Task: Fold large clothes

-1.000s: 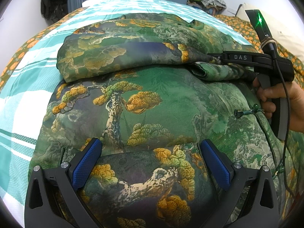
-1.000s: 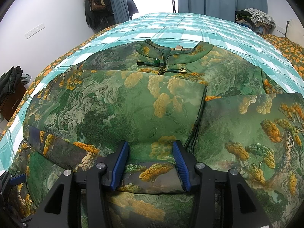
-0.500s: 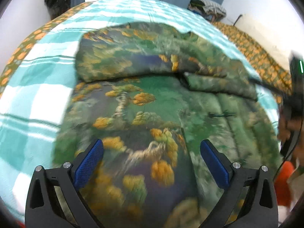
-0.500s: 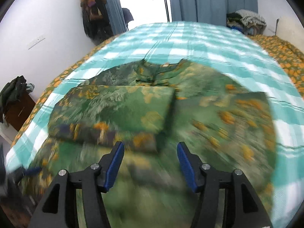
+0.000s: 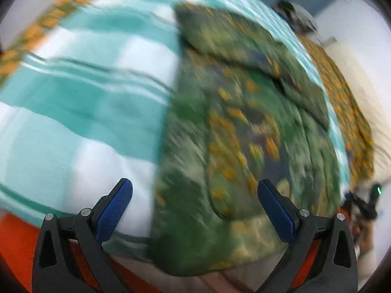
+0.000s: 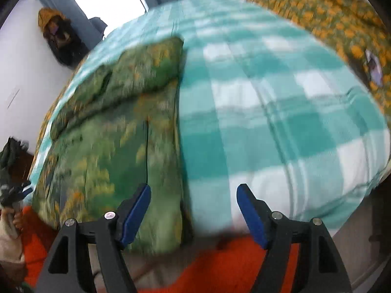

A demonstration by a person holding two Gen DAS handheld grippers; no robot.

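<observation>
The green jacket with gold tree pattern (image 5: 244,134) lies flat on the teal-and-white checked bedspread (image 5: 85,97), its sleeves folded across the chest; motion blur softens everything. My left gripper (image 5: 195,207) is open above the jacket's near left hem corner, nothing between its blue pads (image 5: 114,210). In the right wrist view the jacket (image 6: 110,134) fills the left half. My right gripper (image 6: 194,210) hovers over its right hem edge and the bedspread (image 6: 268,109); its jaws are opening and empty.
An orange floral quilt (image 6: 330,19) covers the bed's far side. Orange-red cloth (image 6: 220,263) shows below the near bed edge. Dark clothes (image 6: 58,39) hang on the wall by the curtains. A person's hand (image 5: 364,232) holds the right gripper at the frame's right edge.
My right gripper has let go of the folded sleeve, widened, and swung to the jacket's right hem edge. My left gripper has swung toward the left hem corner. Both pulled back toward the near bed edge.
</observation>
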